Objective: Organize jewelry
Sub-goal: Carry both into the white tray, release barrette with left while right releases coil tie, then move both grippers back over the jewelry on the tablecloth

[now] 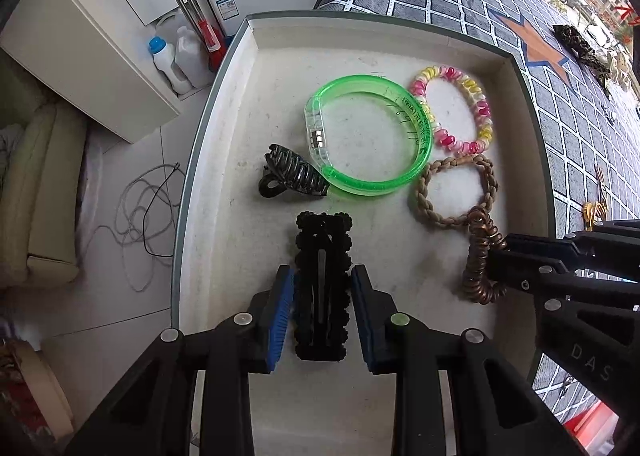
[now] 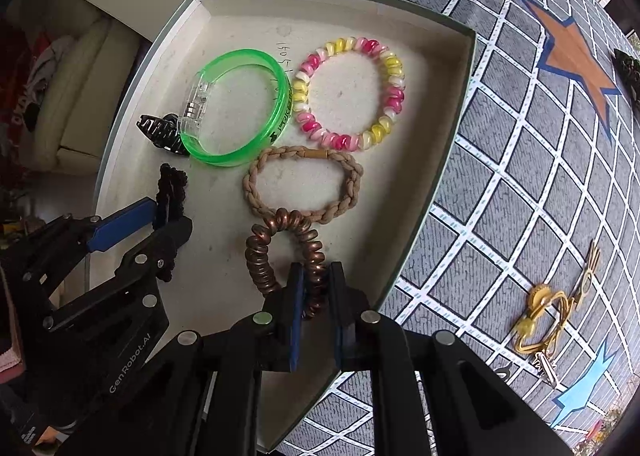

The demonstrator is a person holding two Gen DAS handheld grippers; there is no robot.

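Note:
A shallow cream tray [image 1: 256, 55] [image 2: 460, 103] holds a green bangle [image 1: 420, 127] [image 2: 280, 95], a pink and yellow coil tie [image 1: 484, 111] [image 2: 396, 95], a tan braided tie [image 1: 424, 191] [image 2: 352, 191] and a black claw clip [image 1: 292, 171] [image 2: 160, 127]. My left gripper [image 1: 323, 312] [image 2: 168, 215] is shut on a black scalloped hair clip [image 1: 323, 296] [image 2: 172, 183] lying on the tray floor. My right gripper [image 2: 316, 312] [image 1: 496, 264] is shut on a copper coil tie [image 2: 260, 256] [image 1: 478, 256] at the tray's near right side.
The tray sits on a grey checked cloth [image 2: 520, 175] with an orange star [image 2: 572, 55]. Gold hair accessories [image 2: 548, 316] lie on the cloth to the right. A dark patterned item [image 1: 580, 43] lies farther back. Bottles [image 1: 168, 63] and cables [image 1: 140, 207] are on the floor to the left.

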